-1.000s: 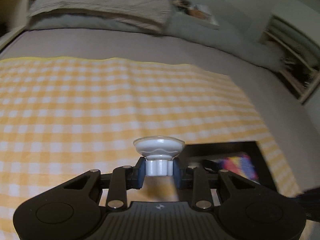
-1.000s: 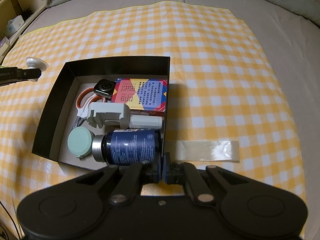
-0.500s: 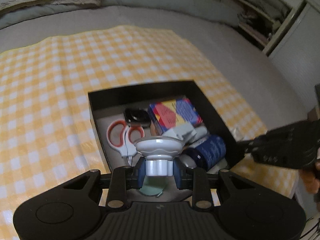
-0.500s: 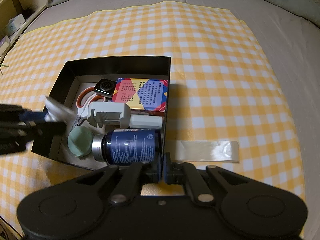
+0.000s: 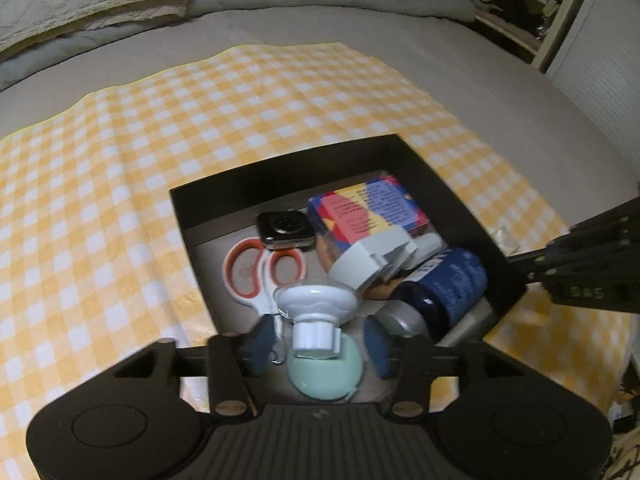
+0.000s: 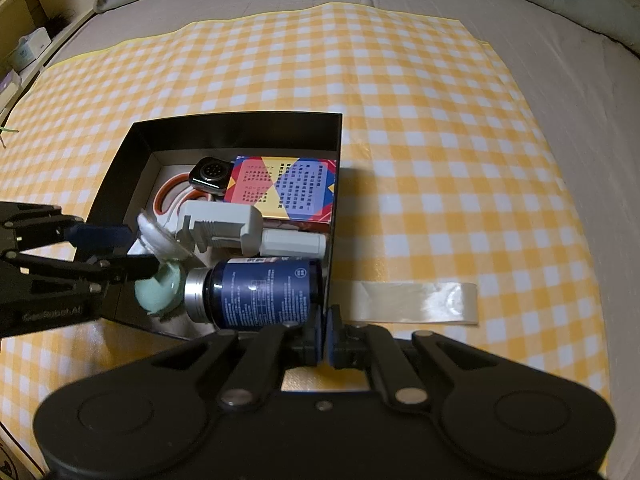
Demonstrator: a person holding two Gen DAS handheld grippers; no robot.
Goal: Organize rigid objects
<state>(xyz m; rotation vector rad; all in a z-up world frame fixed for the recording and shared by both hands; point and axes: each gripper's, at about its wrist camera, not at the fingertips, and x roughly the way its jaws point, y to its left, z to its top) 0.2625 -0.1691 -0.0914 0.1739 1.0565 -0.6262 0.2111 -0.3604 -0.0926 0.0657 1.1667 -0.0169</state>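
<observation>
Now left claw [image 5: 316,344] over box [image 5: 452,196], fingers spread, white cup [image 5: 316,312] freed, no longer clamped; drop looks done. Right claw [image 6: 325,338] closed, empty.

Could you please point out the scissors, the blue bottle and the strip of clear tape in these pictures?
scissors [image 5: 245,270]: left wrist view, on the orange handle loop.
blue bottle [image 6: 264,298]: right wrist view, on the label of its body.
strip of clear tape [image 6: 412,302]: right wrist view, on the strip's middle.
</observation>
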